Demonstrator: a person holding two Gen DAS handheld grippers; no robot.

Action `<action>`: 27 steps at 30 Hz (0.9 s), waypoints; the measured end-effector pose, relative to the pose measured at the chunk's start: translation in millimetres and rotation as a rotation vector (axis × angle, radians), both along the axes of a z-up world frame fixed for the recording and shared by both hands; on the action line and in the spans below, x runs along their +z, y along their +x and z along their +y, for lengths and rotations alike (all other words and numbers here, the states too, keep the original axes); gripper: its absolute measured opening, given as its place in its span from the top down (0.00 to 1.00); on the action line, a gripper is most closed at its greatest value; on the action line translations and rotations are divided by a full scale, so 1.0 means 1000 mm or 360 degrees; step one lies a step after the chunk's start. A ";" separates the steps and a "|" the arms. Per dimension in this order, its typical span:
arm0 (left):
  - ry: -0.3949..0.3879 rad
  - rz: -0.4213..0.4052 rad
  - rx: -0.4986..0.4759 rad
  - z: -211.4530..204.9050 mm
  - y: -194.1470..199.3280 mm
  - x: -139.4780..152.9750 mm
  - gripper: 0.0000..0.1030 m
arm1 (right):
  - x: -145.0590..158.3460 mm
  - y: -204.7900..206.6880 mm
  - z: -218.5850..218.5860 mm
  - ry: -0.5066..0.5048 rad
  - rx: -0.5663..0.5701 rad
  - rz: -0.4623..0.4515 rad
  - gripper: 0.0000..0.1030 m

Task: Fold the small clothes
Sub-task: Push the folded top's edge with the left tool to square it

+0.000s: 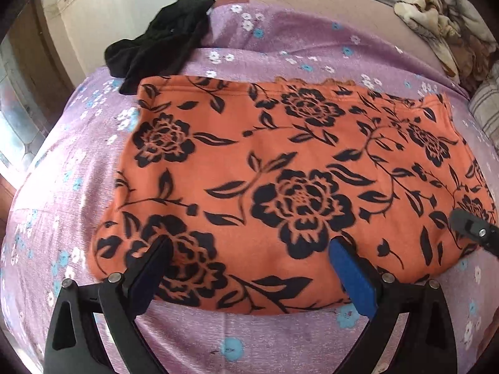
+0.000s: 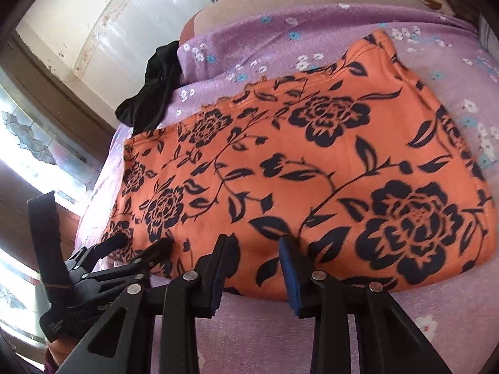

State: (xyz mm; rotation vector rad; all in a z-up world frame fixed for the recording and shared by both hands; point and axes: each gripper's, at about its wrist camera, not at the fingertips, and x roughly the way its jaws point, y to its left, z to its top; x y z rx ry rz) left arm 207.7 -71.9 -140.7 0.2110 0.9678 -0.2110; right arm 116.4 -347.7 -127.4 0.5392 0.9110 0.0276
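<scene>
An orange garment with black flowers (image 1: 280,155) (image 2: 312,171) lies flat and folded on the purple flowered bedsheet (image 1: 78,155) (image 2: 249,327). My left gripper (image 1: 252,244) (image 2: 142,243) stands wide open over the garment's near left corner, its tips down at the cloth. My right gripper (image 2: 257,244) hovers at the near edge further right. Its jaws stand partly apart, and the cloth between them is flat, not pinched. One right fingertip (image 1: 467,221) shows at the garment's right edge in the left wrist view.
A black garment (image 1: 162,40) (image 2: 156,87) lies crumpled at the bed's far left corner. A patterned blanket heap (image 1: 436,15) and a striped pillow (image 1: 486,109) sit at the far right. A wall and a bright window (image 2: 31,143) border the left.
</scene>
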 end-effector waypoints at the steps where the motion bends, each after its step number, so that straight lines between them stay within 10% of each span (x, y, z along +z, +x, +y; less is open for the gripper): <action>1: 0.0006 -0.0015 0.0049 0.009 0.003 0.003 0.02 | 0.004 -0.003 -0.010 0.0005 -0.0057 -0.0014 0.65; 7: 0.0072 0.0152 0.0335 0.058 0.037 -0.016 0.02 | -0.012 -0.003 -0.086 0.0013 -0.0499 0.0202 0.67; 20: -0.0274 0.0264 0.0541 0.121 0.013 0.006 0.02 | 0.003 -0.012 -0.094 0.0377 -0.0419 0.0011 0.61; 25: -0.0540 0.0351 0.0491 0.131 0.001 0.004 0.04 | 0.000 -0.030 -0.084 0.0586 -0.0400 -0.0030 0.43; 27: -0.0639 0.0368 0.0491 0.132 -0.001 0.003 0.17 | -0.004 -0.034 -0.077 0.0655 -0.0388 -0.0016 0.43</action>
